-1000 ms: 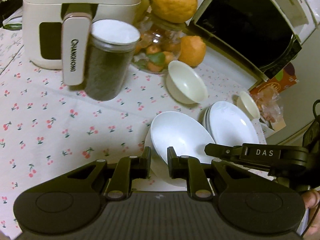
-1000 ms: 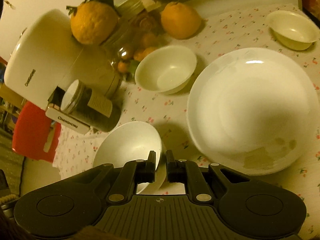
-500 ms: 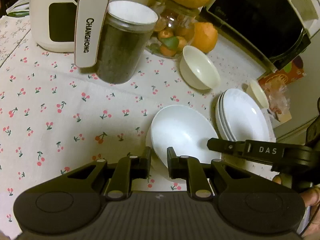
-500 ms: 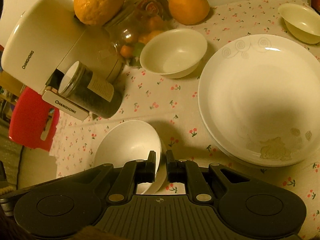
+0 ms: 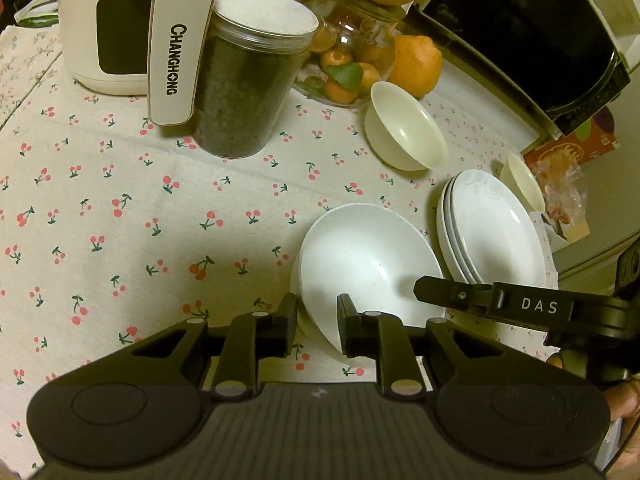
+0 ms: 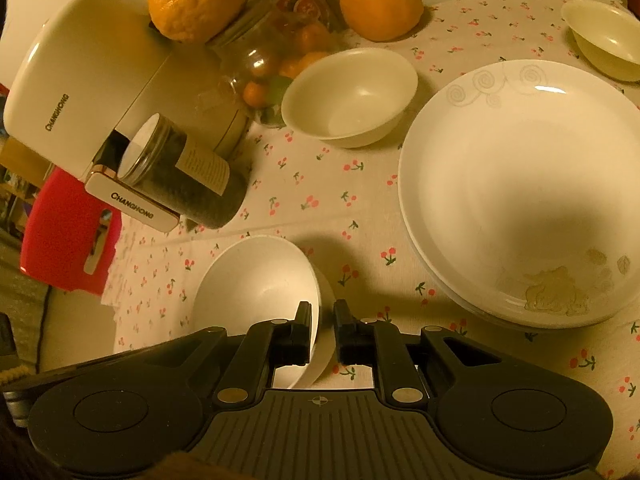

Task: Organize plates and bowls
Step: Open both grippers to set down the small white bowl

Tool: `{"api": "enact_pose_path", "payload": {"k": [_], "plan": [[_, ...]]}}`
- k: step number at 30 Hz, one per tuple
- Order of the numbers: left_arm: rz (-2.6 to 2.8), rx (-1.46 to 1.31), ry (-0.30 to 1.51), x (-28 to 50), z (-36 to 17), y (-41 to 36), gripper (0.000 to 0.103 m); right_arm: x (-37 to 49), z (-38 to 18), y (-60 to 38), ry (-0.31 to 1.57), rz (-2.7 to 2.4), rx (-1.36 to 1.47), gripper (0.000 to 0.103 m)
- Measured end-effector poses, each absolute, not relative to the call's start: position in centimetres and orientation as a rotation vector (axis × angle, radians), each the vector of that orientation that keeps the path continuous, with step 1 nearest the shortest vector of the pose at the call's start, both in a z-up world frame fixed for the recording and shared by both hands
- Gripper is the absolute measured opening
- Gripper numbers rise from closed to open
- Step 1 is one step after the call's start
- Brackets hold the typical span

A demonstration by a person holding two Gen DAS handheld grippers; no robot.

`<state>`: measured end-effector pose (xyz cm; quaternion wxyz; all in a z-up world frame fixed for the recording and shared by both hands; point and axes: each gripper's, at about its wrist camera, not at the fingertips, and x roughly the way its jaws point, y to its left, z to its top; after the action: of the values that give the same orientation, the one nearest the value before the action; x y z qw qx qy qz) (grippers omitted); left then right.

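- A white bowl [image 5: 366, 264] sat on a cherry-print tablecloth [image 5: 120, 208]; every place below is given from this bowl.
- The left gripper [image 5: 317, 326] straddled the bowl's near rim, its jaws opening, a small gap showing between pads and rim.
- The right gripper [image 6: 322, 330] straddled the rim on the bowl's right side with slight gaps; whether its pads pressed the rim could not be told.
- A stack of plates [image 6: 524, 196] lay just right of the bowl.
- A cream bowl [image 6: 350, 96] stood beyond it, a smaller cream bowl [image 6: 604, 38] farther right.
- A dark jar [image 5: 252, 76] stood beyond it to the left.
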<state>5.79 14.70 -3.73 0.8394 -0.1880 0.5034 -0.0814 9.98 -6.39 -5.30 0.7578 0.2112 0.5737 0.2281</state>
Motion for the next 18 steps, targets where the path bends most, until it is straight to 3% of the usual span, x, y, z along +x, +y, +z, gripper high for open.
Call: {"api": "enact_pose_path", "payload": {"k": [5, 7, 14, 18], "plan": [[-0.171, -0.4, 1.064, 5.9, -3.5, 14.5, 0.024, 10.2, -5.3, -6.8, 1.253, 0.488, 0.474, 0.015], [-0.166, -0.395, 1.061, 6.0, -3.4, 14.4, 0.025, 10.3, -5.3, -7.2, 1.254, 0.484, 0.496, 0.021], [-0.158, -0.409, 1.052, 6.3, -2.8, 14.5, 0.038, 10.7, -5.1, -8.3, 1.252, 0.484, 0.548, 0.024], [-0.152, -0.419, 1.045, 6.6, -2.4, 14.4, 0.044, 10.8, -4.6, -8.9, 1.23, 0.497, 0.571, 0.037]]}}
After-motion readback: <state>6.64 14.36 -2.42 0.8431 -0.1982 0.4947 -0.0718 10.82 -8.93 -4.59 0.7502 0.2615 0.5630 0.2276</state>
